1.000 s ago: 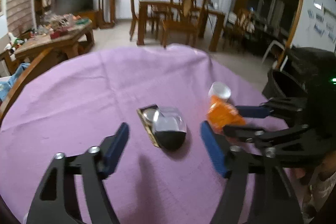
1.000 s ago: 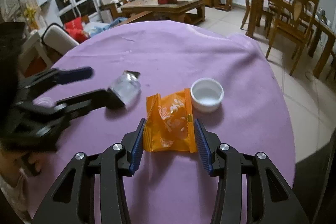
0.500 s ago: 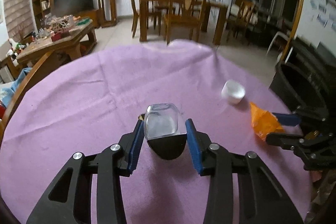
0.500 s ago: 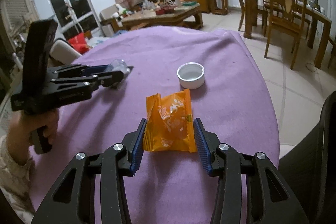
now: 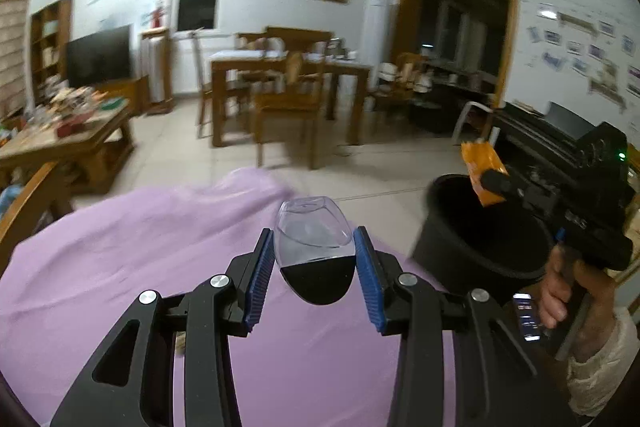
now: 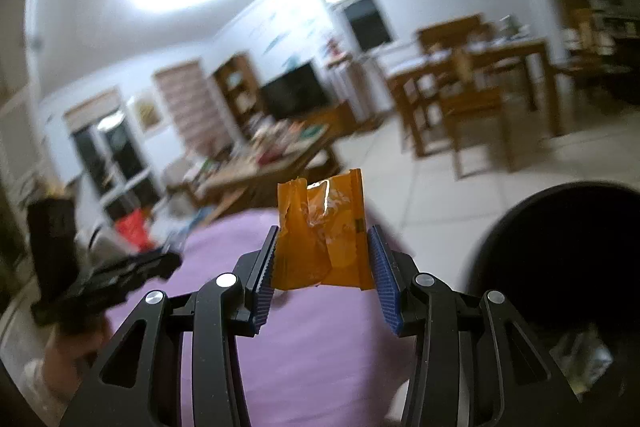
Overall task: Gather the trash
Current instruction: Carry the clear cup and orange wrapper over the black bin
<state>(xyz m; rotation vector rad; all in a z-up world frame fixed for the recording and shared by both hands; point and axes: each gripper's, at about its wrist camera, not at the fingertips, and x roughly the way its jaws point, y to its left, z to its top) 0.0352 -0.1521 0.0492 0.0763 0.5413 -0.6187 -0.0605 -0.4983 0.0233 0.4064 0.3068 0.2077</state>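
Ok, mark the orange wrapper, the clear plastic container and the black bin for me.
orange wrapper (image 6: 322, 235), right wrist view, middle of its crinkled face.
clear plastic container (image 5: 314, 235), left wrist view, its transparent upper part.
black bin (image 5: 472, 247), left wrist view, inside of its near wall.

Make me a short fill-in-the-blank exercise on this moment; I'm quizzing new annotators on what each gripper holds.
1. The left gripper is shut on a clear plastic cup with a ____ base.
2. The right gripper grips an ____ snack wrapper.
3. The tablecloth under both grippers is ____.
4. In the left wrist view, the wrapper is held over the black ____.

Missing words: black; orange; purple; trash bin
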